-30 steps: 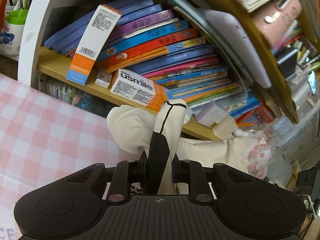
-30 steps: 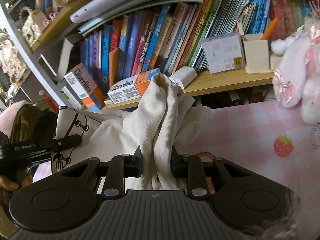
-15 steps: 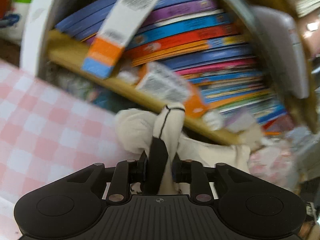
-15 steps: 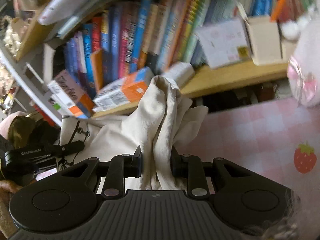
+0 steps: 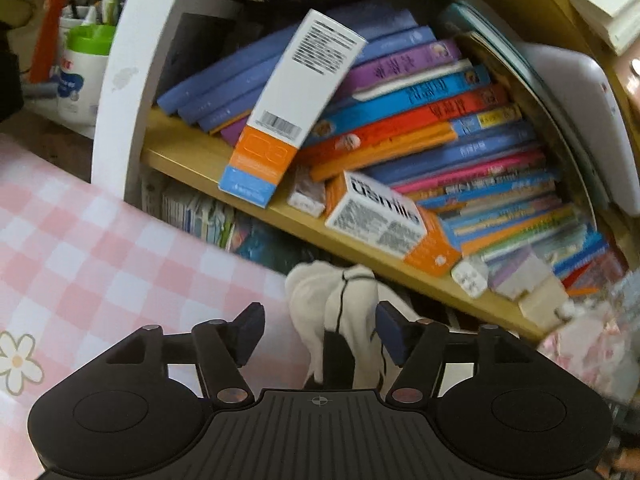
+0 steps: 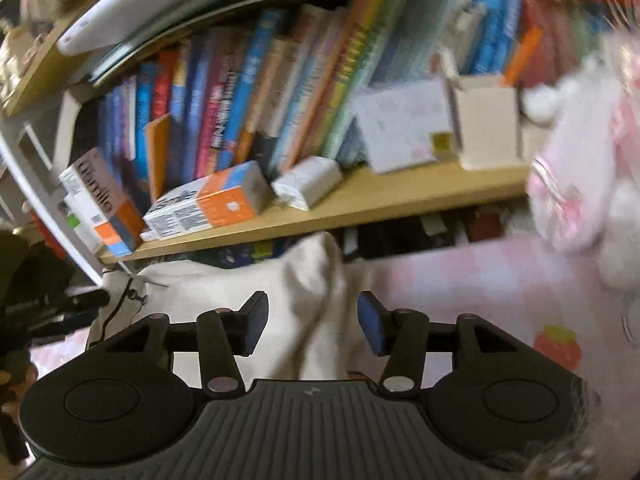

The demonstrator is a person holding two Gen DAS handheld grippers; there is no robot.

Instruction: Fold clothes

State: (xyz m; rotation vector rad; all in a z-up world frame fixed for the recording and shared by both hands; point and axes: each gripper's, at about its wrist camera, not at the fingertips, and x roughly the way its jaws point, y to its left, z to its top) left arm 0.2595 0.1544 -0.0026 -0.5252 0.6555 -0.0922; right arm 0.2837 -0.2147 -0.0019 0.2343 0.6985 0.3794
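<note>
Lying bunched on the pink-and-white checked tablecloth point(image 5: 92, 264), just in front of the bookshelf, is a cream garment point(image 6: 240, 292) w/ thin black line art on it. Both claws are spread wide w/ the cloth between the fingers, not pinched.

Left gripper point(image 5: 320, 330): fingers apart, a peaked fold of the cream garment point(image 5: 344, 304) standing up in the gap, nearer the right-hand pad. A black stripe runs down that fold. Left pad is well clear of the fabric; whether the right pad touches it, can't tell.

Right gripper point(image 6: 312, 328): jaws also splayed, a soft ridge of cloth rising between them, touching neither pad as far as the blur allows. Fabric spreads off to the left toward the other gripper's black body point(image 6: 52, 312) at the frame edge.

Behind: wooden shelf board point(image 5: 192, 160) packed w/ leaning books point(image 5: 432, 120). An orange-and-white usmile box point(image 5: 384, 220) lies flat on the board, a taller white/orange/blue box point(image 5: 292, 108) leans on the books. Pink plush toy point(image 6: 584, 168) sits at the right of the right-wrist view, motion-blurred. Strawberry print point(image 6: 558, 344) on the tablecloth below it. White cup w/ green lid point(image 5: 84, 68) left of the shelf's white upright.
</note>
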